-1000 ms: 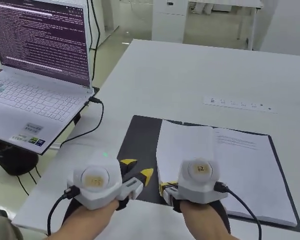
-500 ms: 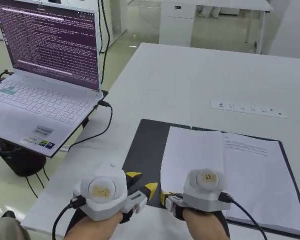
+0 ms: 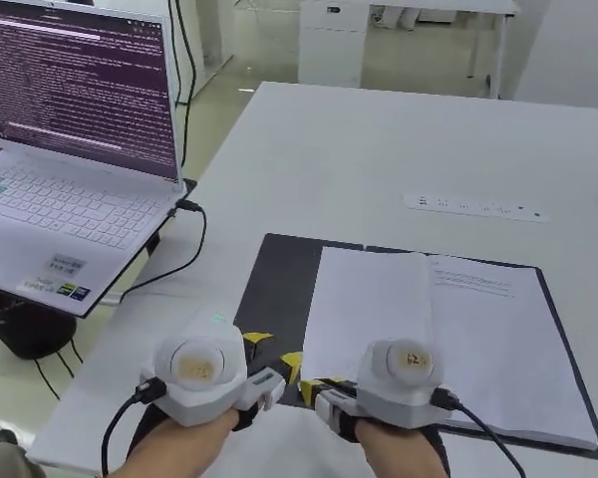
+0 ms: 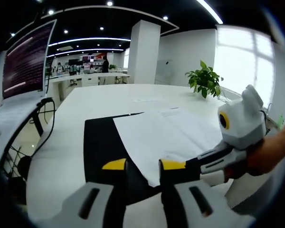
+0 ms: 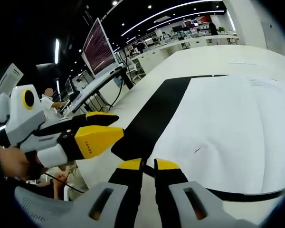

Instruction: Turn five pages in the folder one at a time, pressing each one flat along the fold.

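A black folder [image 3: 279, 279] lies open on the white table, with printed sheets [image 3: 493, 329] stacked on its right half. One white page [image 3: 364, 299] stands turned over the fold and leans left, its near corner pinched in my right gripper [image 3: 314, 390], which is shut on it. In the right gripper view the jaws [image 5: 148, 164] meet at the page [image 5: 228, 123] corner. My left gripper [image 3: 275, 351] hovers open just left of that corner, above the black cover [image 4: 102, 140]. In its own view the yellow tips [image 4: 144, 165] stand apart with the page [image 4: 166, 135] edge ahead.
An open laptop [image 3: 70, 129] sits on a lower stand at the left, its cable [image 3: 184, 254] trailing past the table's left edge. A white power strip [image 3: 475, 208] lies beyond the folder. A potted plant [image 4: 206, 80] stands far off.
The turned page was bowed upward and now leans further left and flatter over the black cover. Both grippers have drawn nearer the table's front edge. The camera has shifted.
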